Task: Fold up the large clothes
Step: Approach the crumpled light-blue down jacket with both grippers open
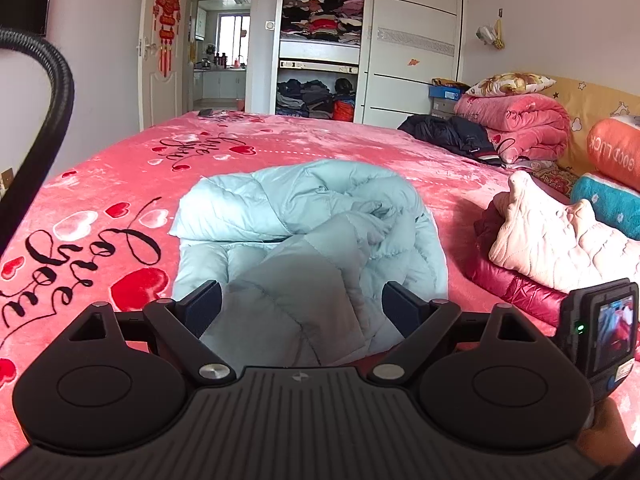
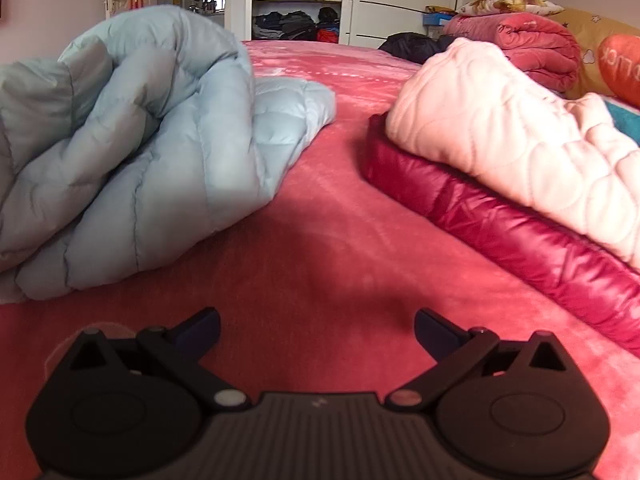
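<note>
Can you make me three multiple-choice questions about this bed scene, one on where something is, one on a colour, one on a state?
1. Where does the pale pink quilted jacket lie?
A. on the dark red jacket
B. in the wardrobe
C. on the floor

2. What colour is the puffy jacket in front of the left gripper?
A. black
B. light blue
C. yellow

3. How is the right gripper?
A. shut on cloth
B. open, over bare blanket
C. shut, empty

Key: A, it rests on top of the red one; B, pale blue quilting; B, fingers spread with only blanket between.
</note>
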The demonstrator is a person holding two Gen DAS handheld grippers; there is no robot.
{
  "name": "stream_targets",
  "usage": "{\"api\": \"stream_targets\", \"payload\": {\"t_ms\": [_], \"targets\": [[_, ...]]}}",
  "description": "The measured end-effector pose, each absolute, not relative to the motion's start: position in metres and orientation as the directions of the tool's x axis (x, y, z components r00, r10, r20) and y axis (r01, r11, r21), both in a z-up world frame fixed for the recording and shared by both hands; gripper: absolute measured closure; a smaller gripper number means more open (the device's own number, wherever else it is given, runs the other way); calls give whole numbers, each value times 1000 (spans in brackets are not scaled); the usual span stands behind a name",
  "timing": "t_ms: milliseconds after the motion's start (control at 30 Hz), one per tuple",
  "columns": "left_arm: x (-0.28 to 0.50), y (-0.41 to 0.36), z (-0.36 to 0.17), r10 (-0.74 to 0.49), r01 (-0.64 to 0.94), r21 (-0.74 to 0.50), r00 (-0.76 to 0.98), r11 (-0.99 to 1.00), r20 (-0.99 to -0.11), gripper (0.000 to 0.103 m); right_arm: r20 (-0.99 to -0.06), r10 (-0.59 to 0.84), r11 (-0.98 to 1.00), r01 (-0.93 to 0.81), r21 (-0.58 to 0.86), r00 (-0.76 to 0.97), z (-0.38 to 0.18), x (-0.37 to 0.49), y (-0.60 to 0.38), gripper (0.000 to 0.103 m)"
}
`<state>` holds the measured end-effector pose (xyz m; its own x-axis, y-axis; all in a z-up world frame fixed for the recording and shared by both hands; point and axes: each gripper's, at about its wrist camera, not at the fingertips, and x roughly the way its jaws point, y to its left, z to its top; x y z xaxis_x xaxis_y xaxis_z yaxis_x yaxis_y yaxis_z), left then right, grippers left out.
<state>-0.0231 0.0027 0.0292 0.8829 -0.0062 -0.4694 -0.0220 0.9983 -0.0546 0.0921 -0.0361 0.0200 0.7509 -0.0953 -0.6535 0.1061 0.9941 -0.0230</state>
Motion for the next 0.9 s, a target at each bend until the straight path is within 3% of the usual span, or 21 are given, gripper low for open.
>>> {"api": "stream_targets", "payload": {"t_ms": [467, 900], "targets": [[-65, 19, 58, 39, -73, -62, 899, 995, -437, 0, -464, -153, 986, 166, -14, 873, 119, 17, -29, 1], [-98, 36, 82, 94, -131, -69, 917, 989, -388, 0, -368, -142, 986, 163, 27, 919, 178, -20, -11, 1]]}}
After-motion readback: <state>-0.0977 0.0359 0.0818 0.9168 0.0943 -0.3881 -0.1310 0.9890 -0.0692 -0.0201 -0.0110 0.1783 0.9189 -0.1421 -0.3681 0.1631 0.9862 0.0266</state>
